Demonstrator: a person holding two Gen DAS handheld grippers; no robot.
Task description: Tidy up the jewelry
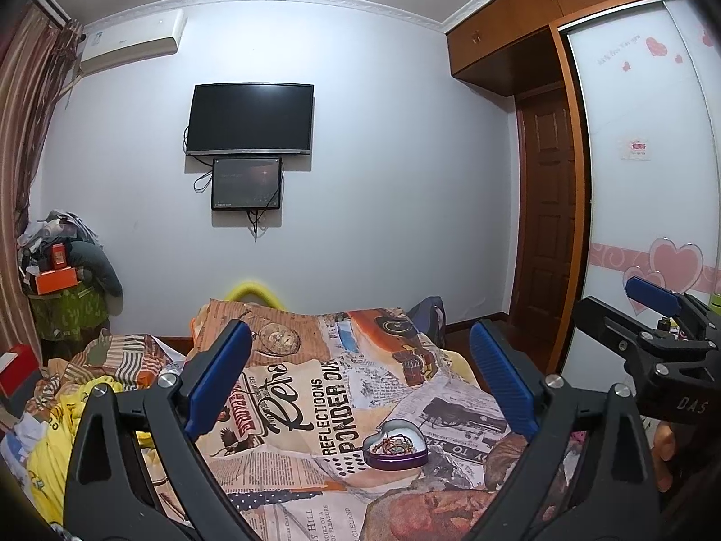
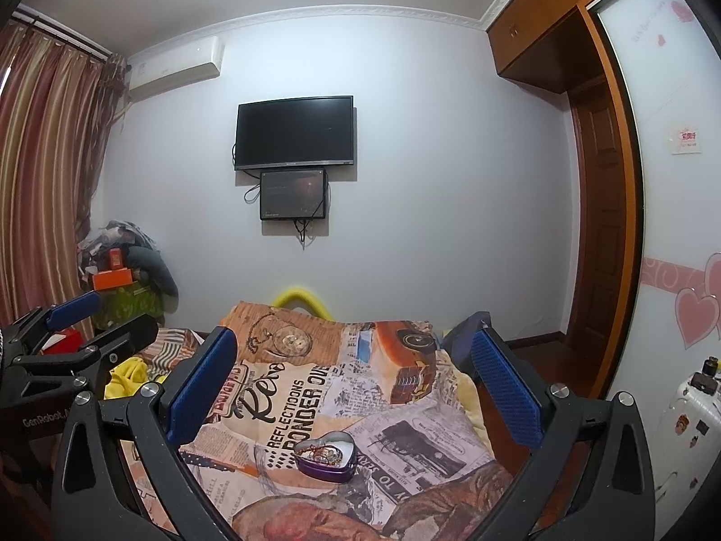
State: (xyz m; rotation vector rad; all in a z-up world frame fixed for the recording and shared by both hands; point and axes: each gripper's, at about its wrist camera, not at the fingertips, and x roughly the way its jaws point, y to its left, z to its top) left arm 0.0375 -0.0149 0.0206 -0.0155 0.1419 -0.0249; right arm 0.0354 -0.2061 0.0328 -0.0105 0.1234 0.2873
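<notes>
A bedroom with pale walls: a dark television (image 1: 250, 119) hangs on the far wall with a smaller screen (image 1: 246, 183) just under it, an air conditioner (image 1: 133, 40) sits high near the striped curtains (image 2: 43, 171), and wooden cupboards (image 1: 509, 40) frame a brown door (image 1: 547, 234) on the right. In the foreground a bed is covered by a quilt (image 1: 315, 387) printed with newspaper clippings and large lettering.

On that quilt, near its front edge, lies a heart-shaped tin (image 1: 395, 445) — purple outside, silvery inside, with no lid on it. A tangle of jewelry (image 1: 391, 445) rests inside it; the single pieces are too small to tell apart.

The left gripper (image 1: 358, 381) hovers above the quilt with its blue pads spread wide and nothing between them; the tin lies below and ahead of them. The right gripper (image 2: 353, 383) is held just beside it, pointing the same way — its jaws stand as wide as they go, also empty, with the tin on the quilt ahead, untouched. A white suitcase (image 2: 685, 433) with stickers stands at the far right.
</notes>
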